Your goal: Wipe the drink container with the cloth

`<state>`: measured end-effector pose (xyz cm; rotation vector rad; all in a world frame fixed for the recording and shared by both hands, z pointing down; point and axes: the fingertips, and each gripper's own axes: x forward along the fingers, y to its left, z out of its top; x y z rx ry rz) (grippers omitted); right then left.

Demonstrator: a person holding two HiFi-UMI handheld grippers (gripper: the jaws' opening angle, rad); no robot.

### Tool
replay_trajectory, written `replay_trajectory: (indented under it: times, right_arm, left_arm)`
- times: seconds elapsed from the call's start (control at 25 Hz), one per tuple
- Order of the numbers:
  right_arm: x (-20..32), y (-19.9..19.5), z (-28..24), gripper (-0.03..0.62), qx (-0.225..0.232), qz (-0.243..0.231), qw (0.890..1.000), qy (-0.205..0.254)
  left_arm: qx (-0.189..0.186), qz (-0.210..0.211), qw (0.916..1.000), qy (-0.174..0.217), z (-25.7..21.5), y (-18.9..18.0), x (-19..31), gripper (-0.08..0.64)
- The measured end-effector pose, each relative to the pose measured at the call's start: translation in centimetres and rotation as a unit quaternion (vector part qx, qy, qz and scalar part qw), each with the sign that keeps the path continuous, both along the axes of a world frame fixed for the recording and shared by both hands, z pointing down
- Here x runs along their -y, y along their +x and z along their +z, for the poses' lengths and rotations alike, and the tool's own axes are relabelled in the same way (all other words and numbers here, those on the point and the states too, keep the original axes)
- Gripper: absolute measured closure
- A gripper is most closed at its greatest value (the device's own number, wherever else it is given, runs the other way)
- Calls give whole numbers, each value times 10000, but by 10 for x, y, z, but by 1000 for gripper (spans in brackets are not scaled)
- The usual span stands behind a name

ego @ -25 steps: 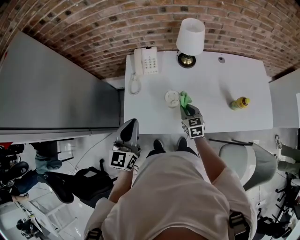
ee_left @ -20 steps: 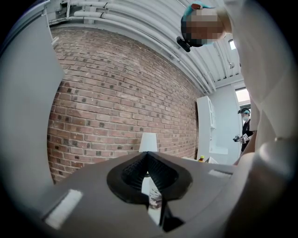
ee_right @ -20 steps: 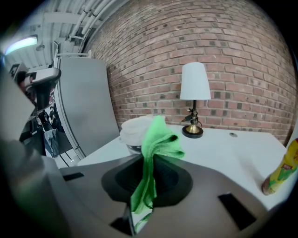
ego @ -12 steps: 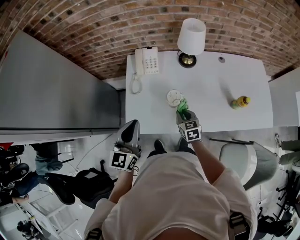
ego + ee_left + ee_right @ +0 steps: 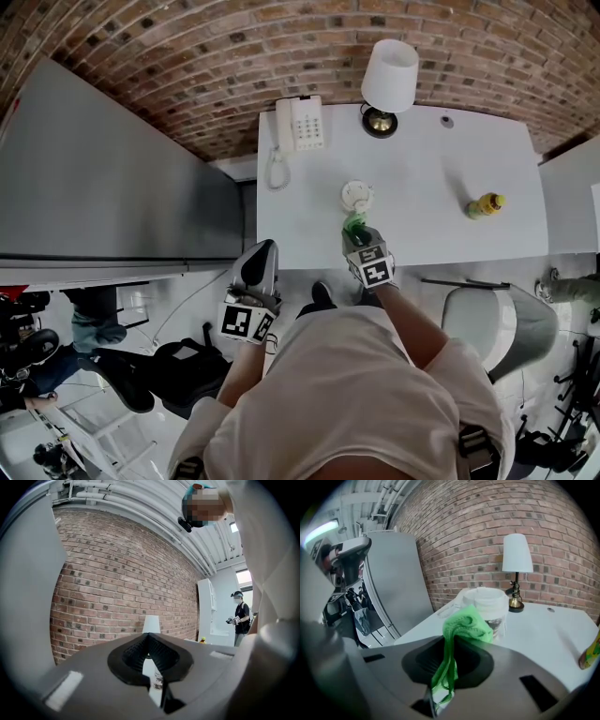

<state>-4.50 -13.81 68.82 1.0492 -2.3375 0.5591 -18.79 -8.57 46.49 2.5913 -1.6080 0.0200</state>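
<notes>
Right gripper [image 5: 357, 236] drawn back toward near edge of table [image 5: 450, 150]. Green cloth [image 5: 465, 623] no longer beside lidded cup [image 5: 356, 195], now just short of it at cup's 6 o'clock. Jaws pinch cloth, tuft poking past tips. Cup upright, mid-table. Left gripper [image 5: 147, 637] off table at cup's 8 o'clock, jaws closed on nothing. Best play, I reckon: ease forward to 12 o'clock, press tuft to cup wall, sweep round lightly, since unsteadied cup may slide or tip.

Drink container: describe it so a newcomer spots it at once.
Find the white table against the brick wall. Toward its front, just beyond the green cloth, stands a cup with a white lid. The other drink is a yellow bottle, far right.
</notes>
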Motion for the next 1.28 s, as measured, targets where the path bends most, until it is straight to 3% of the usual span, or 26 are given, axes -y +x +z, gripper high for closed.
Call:
replay_trajectory:
  times: [0.28, 0.68, 1.0, 1.28]
  right_arm:
    - [5, -35, -3, 538, -53, -387, 9992, 82]
    - [9, -54, -10, 538, -50, -621, 9978, 214]
    - [-5, -41, -54, 538, 242, -694, 9951, 658]
    - [-5, -7, -107, 538, 642, -283, 9918, 1069]
  left_arm:
    - [-1, -53, 10000, 15, -1, -12, -2, 551]
    - [-45, -92, 9999, -14, 3, -16, -1, 549]
    - [-76, 46, 10000, -16, 4, 1, 4, 551]
    - [-84, 181, 9998, -6, 5, 19, 10, 551]
